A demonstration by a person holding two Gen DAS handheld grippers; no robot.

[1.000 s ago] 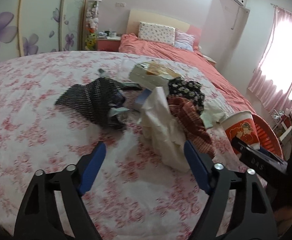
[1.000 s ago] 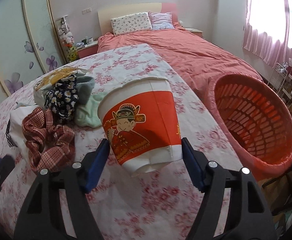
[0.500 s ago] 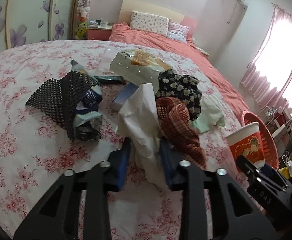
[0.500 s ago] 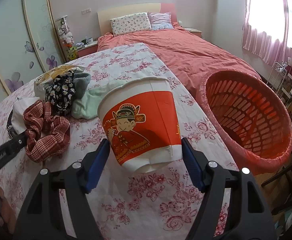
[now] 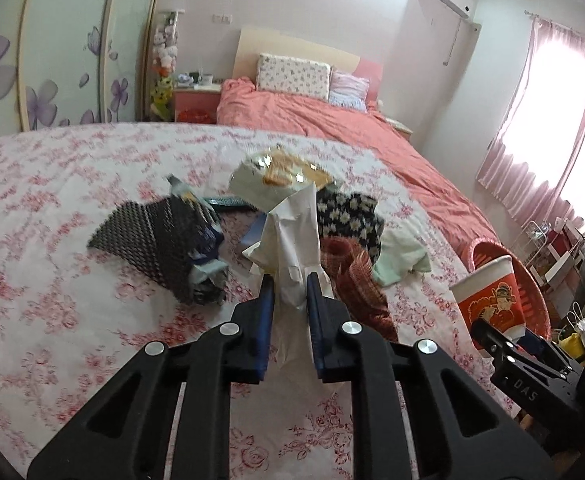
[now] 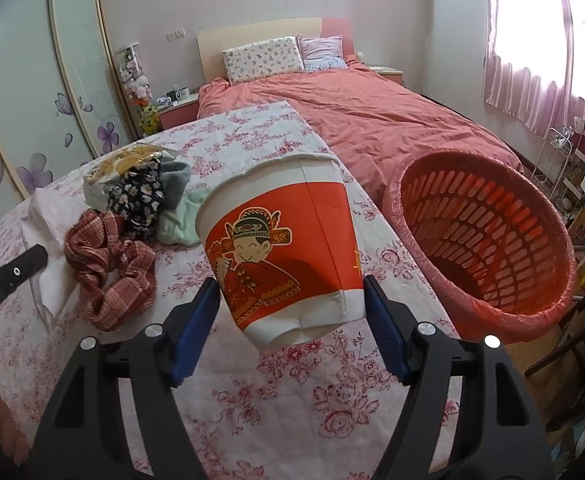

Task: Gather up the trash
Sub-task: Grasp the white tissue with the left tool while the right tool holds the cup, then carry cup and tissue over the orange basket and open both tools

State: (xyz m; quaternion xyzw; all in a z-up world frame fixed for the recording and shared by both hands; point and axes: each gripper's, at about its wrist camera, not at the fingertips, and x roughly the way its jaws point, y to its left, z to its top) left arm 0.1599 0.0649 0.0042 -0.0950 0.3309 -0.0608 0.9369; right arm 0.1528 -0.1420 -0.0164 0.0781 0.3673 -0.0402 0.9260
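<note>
Two beds: floral quilt [image 5: 52,208], pink duvet [image 6: 372,112].

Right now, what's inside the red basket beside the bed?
From the right wrist view, the basket looks empty: only its slatted red wall and dark bottom show. The near rim hides a strip of the floor inside it. The cup is held outside it, above the quilt.

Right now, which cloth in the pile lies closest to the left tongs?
The red plaid cloth, just right of the left tongs, which are shut on the white paper. The daisy-print cloth and mint cloth lie farther back.
</note>
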